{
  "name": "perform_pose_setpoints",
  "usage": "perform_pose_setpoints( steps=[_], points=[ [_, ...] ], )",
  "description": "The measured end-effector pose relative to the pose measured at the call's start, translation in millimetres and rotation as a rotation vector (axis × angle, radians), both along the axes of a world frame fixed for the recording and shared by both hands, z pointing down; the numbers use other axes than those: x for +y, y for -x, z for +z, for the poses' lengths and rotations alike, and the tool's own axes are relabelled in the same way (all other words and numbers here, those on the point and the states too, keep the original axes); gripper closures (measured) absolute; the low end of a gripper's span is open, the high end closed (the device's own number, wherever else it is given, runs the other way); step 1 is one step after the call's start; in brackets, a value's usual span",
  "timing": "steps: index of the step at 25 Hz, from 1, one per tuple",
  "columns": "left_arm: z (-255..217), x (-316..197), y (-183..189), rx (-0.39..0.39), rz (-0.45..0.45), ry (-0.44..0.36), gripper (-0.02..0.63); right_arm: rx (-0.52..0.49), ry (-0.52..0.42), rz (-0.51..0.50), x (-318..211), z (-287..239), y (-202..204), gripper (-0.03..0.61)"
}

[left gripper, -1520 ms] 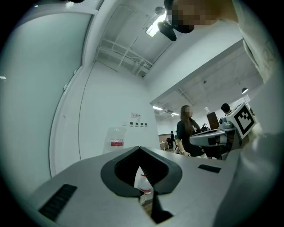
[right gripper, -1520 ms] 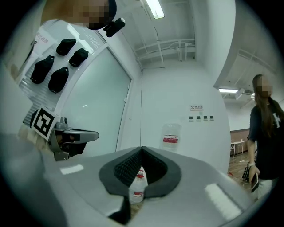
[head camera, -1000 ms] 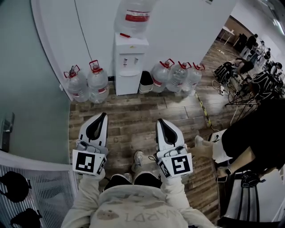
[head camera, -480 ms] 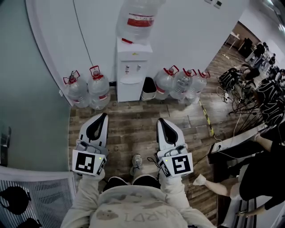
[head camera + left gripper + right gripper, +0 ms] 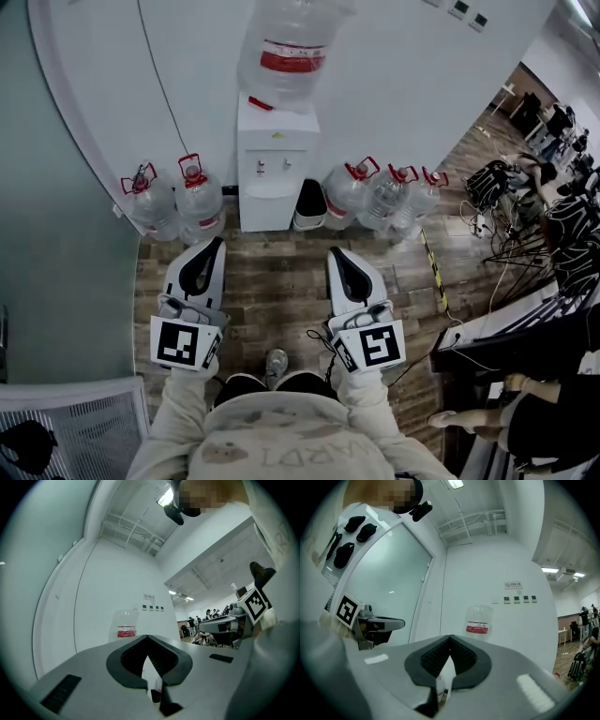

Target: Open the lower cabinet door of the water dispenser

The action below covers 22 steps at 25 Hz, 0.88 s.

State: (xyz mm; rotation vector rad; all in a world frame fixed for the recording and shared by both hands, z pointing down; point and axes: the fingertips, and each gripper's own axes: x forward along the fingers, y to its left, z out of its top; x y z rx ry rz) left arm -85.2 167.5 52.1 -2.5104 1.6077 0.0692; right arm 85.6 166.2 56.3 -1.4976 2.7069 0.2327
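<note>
White boxy water dispenser [image 5: 272,173] faces left claw [image 5: 217,244] and right claw [image 5: 335,254], both closed on nothing.

Two red-capped water jugs [image 5: 197,202] and three more jugs [image 5: 386,199] on plank floor [image 5: 272,272], black bin [image 5: 307,202] between the groups

Office around me: water dispenser [image 5: 272,164] against white wall [image 5: 394,84], spare water jugs [image 5: 194,197] on wood-plank floor [image 5: 281,272], people [image 5: 561,120] gathered far right.

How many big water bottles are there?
6 bottles: one atop the water dispenser, two on the floor left of it, three on the floor right of it. Others may hide behind.
</note>
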Motion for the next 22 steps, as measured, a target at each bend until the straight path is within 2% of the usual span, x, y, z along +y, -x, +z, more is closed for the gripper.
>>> perform_pose_setpoints(
  steps=[8, 16, 22],
  points=[
    [7.8, -62.9, -28.9, -0.008, -0.007, 0.013, 0.612, 0.001, 0.020, -0.036, -68.7, 13.9, -21.7, 0.569],
    [23.9, -103.0, -21.6, -0.014, -0.020, 0.043, 0.612, -0.012, 0.049, -0.048, -110.9, 28.9, -16.6, 0.569],
    [19.5, -159.7, -13.6, -0.011, 0.004, 0.031, 0.612, -0.017, 0.043, -0.016, -162.6, 26.5, -11.3, 0.569]
  ],
)
